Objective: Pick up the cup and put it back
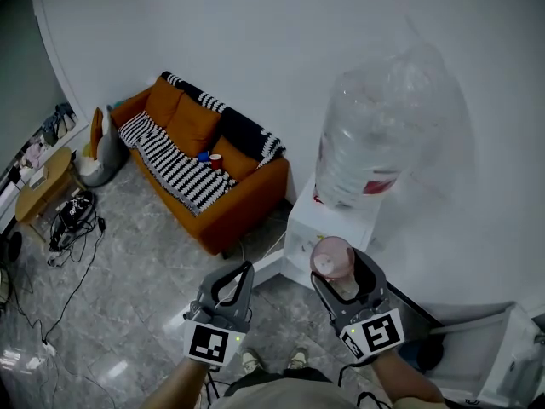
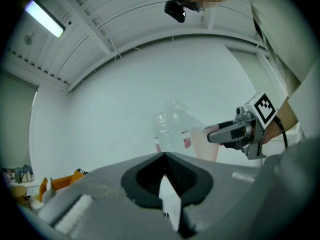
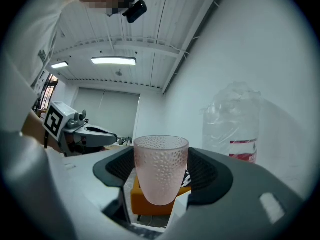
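A pink dimpled cup [image 1: 332, 258] stands upright between the jaws of my right gripper [image 1: 342, 273], which is shut on it, just in front of the white water dispenser [image 1: 328, 224]. In the right gripper view the cup [image 3: 160, 169] fills the middle, black pads on both sides of it. My left gripper [image 1: 245, 271] hangs to the left at about the same height, holding nothing. Its jaws meet at the tips in the left gripper view [image 2: 164, 156]. That view also shows the cup [image 2: 205, 143] in the right gripper [image 2: 225, 134] off to the right.
A large clear water bottle [image 1: 383, 130] sits upside down on the dispenser against the white wall. An orange sofa [image 1: 204, 156] with a striped blanket stands to the left. A small wooden table [image 1: 43, 181] and floor cables [image 1: 72, 216] lie far left; a white frame [image 1: 511, 356] at lower right.
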Tool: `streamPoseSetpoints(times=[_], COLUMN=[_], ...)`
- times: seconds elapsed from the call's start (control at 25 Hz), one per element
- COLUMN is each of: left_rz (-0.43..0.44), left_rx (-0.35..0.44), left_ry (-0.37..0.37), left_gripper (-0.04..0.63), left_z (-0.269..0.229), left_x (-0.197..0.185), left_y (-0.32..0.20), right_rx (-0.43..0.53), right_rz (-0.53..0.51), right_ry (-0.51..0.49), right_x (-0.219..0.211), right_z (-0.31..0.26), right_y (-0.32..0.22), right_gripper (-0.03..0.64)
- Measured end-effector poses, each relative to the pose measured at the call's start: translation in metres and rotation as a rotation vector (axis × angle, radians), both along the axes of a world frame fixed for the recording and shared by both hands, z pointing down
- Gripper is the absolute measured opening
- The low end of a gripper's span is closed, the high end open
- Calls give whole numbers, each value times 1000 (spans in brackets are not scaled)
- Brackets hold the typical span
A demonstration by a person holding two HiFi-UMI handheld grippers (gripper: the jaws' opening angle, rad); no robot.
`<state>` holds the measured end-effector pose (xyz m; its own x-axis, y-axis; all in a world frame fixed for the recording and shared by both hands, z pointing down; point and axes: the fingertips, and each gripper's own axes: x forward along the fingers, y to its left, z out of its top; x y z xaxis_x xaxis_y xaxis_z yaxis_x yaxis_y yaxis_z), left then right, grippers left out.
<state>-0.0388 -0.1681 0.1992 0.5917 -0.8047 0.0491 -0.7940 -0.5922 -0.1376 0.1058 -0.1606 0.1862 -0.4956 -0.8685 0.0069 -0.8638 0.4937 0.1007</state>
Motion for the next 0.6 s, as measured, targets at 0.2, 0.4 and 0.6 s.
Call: streamPoseSetpoints(times=[0.2,0.4,0.6], left_rz=[11,6,8], left_rx=[5,11,16], left_ry=[17,19,47], left_gripper=[2,2,2], left_z=[-3,-3,-4], left_x=[6,8,7], left_y=[-27,-62,-96], right_rx=[0,-11,-32], right_rz=[24,48,90], right_ry=[8,-10,-17], right_x=[1,0,-1], right_z=[11,25,46], right_y=[-39,-82,-128], right_gripper=[336,336,337])
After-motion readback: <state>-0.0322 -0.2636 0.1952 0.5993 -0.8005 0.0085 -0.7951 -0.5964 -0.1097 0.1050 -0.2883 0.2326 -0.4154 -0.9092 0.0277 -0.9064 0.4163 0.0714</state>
